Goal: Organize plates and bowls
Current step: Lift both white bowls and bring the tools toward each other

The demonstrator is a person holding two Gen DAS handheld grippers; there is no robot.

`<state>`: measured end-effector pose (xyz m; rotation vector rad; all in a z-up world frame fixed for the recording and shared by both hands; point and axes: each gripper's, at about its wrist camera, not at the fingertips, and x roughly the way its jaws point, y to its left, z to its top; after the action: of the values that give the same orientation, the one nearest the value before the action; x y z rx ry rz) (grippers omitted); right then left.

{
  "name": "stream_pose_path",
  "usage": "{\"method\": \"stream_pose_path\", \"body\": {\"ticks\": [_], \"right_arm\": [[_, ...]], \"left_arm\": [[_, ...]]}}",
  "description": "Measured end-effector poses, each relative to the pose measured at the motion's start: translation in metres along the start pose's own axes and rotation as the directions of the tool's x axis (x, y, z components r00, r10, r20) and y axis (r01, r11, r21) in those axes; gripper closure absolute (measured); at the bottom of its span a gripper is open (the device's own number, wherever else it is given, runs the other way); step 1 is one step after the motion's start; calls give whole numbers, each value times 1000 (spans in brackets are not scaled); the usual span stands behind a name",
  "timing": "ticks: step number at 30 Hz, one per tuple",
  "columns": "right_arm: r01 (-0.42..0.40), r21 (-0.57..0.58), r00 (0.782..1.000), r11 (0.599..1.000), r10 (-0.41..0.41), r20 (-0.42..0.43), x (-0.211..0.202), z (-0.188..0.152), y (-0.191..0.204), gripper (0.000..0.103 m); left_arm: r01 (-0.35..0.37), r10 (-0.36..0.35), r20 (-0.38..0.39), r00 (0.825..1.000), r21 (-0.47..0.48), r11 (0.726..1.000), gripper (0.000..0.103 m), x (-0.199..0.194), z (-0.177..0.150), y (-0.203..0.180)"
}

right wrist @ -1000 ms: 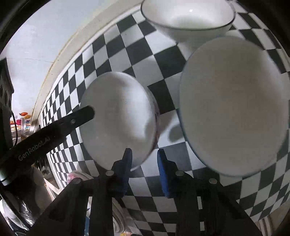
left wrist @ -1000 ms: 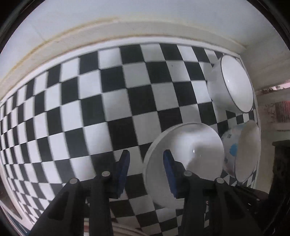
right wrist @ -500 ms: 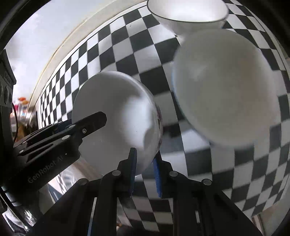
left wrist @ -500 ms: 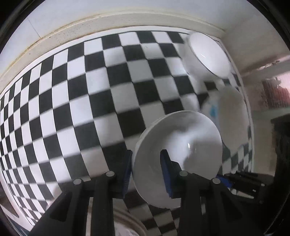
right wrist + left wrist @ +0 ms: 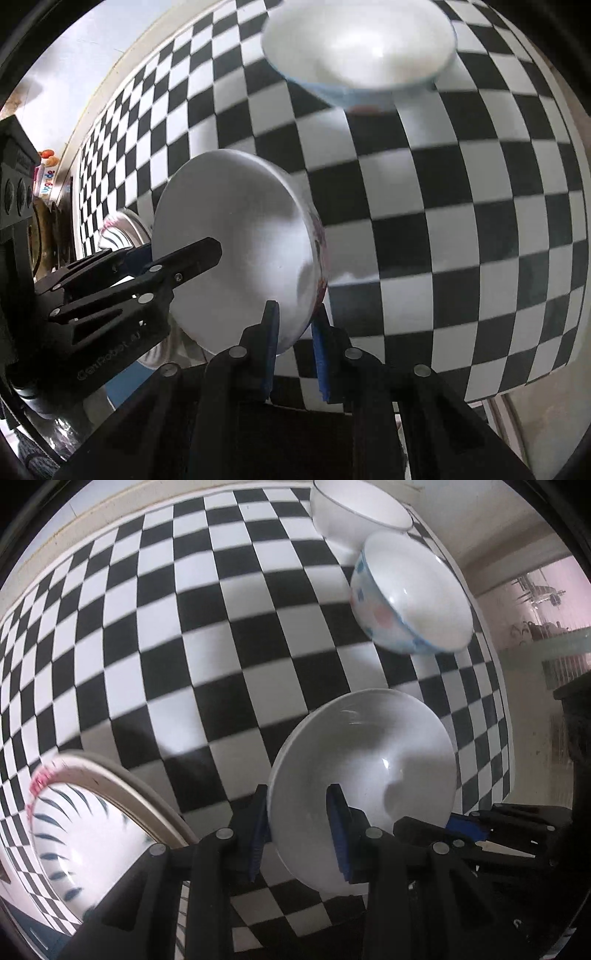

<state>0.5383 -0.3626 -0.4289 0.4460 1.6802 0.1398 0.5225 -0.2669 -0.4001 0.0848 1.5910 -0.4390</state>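
A white bowl (image 5: 365, 768) with a red pattern on its outside is held tilted above the checkered tablecloth (image 5: 184, 627). My left gripper (image 5: 299, 827) is shut on its near rim, and my right gripper (image 5: 293, 343) is shut on its rim at another spot; the bowl also shows in the right wrist view (image 5: 236, 251). A bowl with blue and pink patches (image 5: 410, 594) sits on the cloth beyond, and shows in the right wrist view (image 5: 358, 48). A plain white bowl (image 5: 354, 513) with a dark rim stands behind it.
A plate with blue strokes and a red mark (image 5: 74, 834) lies at the lower left of the left wrist view. The table's right edge (image 5: 495, 657) runs close to the bowls. A wall borders the far side of the table.
Both grippers have lifted the white bowl and drawn it back toward the table's near side. The patterned bowl and plain bowl now lie farther off. The striped plate has come into view.
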Motion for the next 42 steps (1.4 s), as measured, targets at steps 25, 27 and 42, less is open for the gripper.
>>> {"method": "stream_pose_path", "body": {"ticks": [25,27,42], "right_arm": [[-2,-109,999,994,-2,-33,-3,3,-16,79],[6,-121,1000,993,-7,-4,-19,2,-16,75],[-53,27,958,998,43,285,-123,176,-64,59]], "left_arm": [[-106,104,65,992,18,994,71,-7,-13,-41],[-132,129,122,984,17,991,71,-30,-7,-47],[-34,37,222,974,-18,999,71,-77,193,-25]]}}
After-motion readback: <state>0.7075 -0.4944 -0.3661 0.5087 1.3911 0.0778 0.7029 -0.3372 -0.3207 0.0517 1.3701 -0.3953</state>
